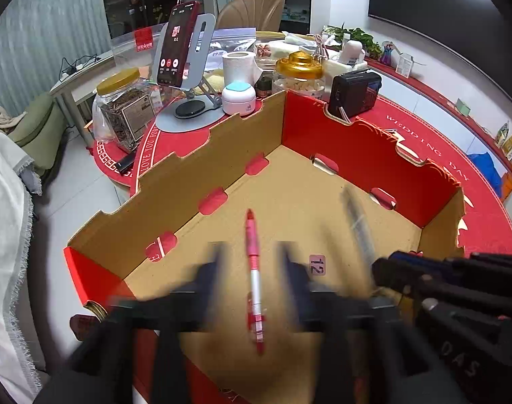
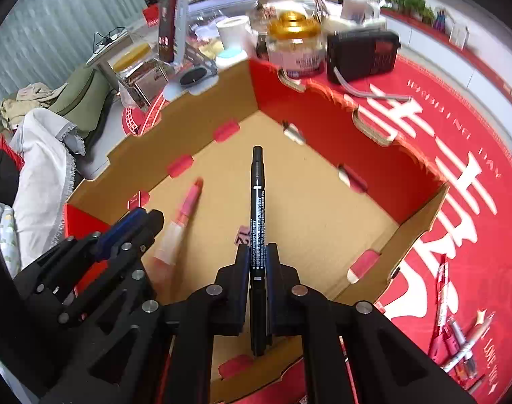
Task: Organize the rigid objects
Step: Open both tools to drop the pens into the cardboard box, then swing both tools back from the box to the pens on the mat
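Observation:
A shallow cardboard box (image 1: 175, 185) with red outer sides (image 2: 323, 124) lies on the red tablecloth. My left gripper (image 1: 252, 249) hangs over it, blurred, with its jaws open. A pink and white pen (image 1: 254, 269) shows in the gap between them, and no pad presses on it. The right wrist view shows this pen (image 2: 185, 215) blurred above the box floor; whether it rests there I cannot tell. My right gripper (image 2: 257, 252) is shut on a black marker (image 2: 257, 195), which points forward over the box middle. The left gripper (image 2: 145, 222) appears to its left.
Several more pens (image 2: 458, 336) lie on the tablecloth right of the box. Behind the box stand a phone on a stand (image 1: 178, 43), a gold-lidded jar (image 1: 299, 74), a black radio (image 1: 355, 92), a paper roll (image 1: 237, 65) and another jar (image 1: 124, 107).

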